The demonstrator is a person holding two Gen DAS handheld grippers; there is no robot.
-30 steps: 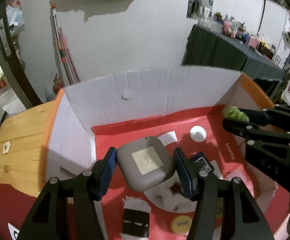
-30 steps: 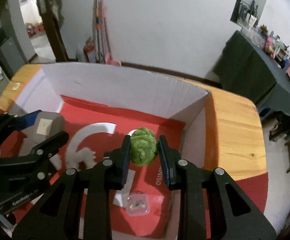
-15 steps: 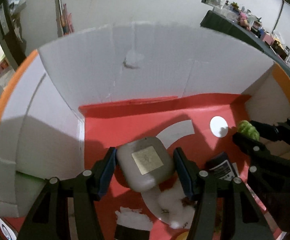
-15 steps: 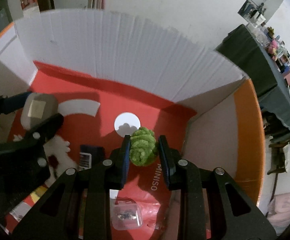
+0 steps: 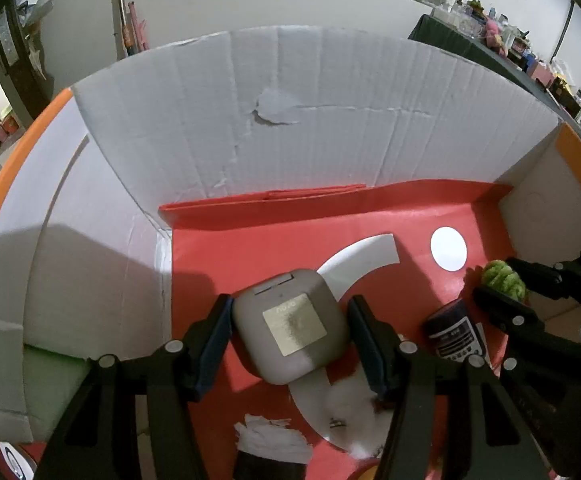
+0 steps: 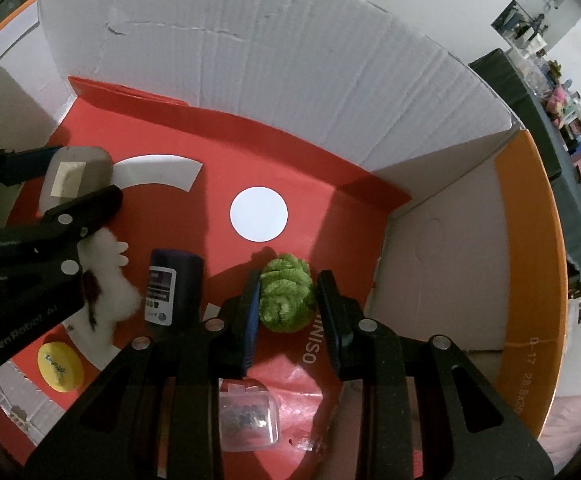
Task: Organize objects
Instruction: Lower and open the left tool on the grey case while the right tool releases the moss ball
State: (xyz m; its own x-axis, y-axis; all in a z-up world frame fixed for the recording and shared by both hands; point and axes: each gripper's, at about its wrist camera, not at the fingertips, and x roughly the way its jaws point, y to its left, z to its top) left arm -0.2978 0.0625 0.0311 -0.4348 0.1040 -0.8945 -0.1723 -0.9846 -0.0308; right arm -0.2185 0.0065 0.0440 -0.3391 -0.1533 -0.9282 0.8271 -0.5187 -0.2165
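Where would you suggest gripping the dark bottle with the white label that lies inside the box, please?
The dark bottle lies flat on the red floor of the box, label up, its length running toward the back wall. Come from above and close across its narrow sides at mid-body. The white plush toy crowds its left side, so that finger has less room there.

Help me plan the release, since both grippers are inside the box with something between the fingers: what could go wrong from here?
The green ball is round; the right gripper looks slightly parted around it, so it may roll across the red floor toward the dark bottle. The grey case in the left gripper hangs near the white plush and could land tilted on it.
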